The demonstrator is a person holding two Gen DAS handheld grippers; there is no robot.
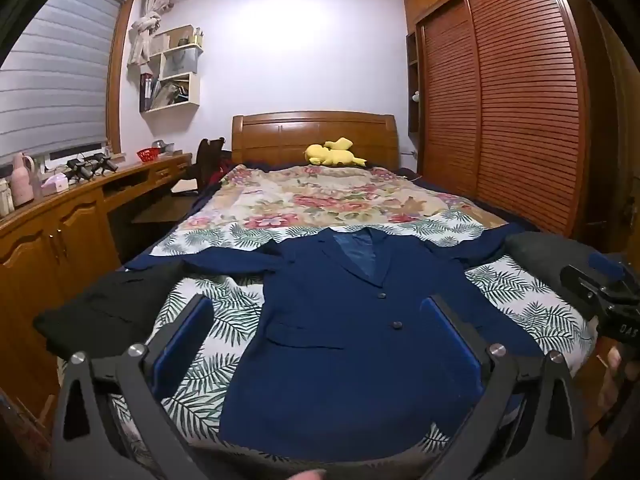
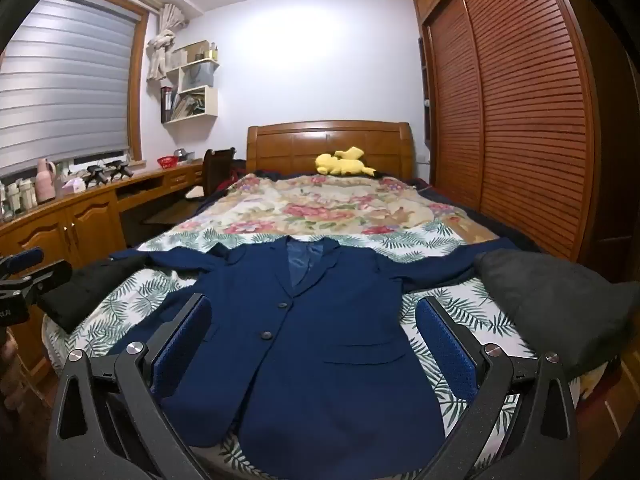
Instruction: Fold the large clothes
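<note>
A navy blue suit jacket [image 1: 344, 320] lies flat, front up and buttoned, on the bed's leaf-print sheet [image 1: 224, 320], with both sleeves spread out sideways. It also shows in the right wrist view [image 2: 320, 340]. My left gripper [image 1: 316, 308] is open and empty, held above the jacket's lower left part. My right gripper [image 2: 314, 308] is open and empty, held above the jacket's lower right part. Part of the right gripper's body [image 1: 604, 296] shows at the right edge of the left wrist view.
A black garment [image 1: 104, 312] lies at the bed's left edge and a dark grey one [image 2: 560, 300] at the right edge. A floral quilt [image 1: 320, 196] and a yellow plush toy [image 1: 334, 152] lie further up. A wooden desk [image 1: 80, 216] stands left, a wardrobe [image 1: 500, 112] right.
</note>
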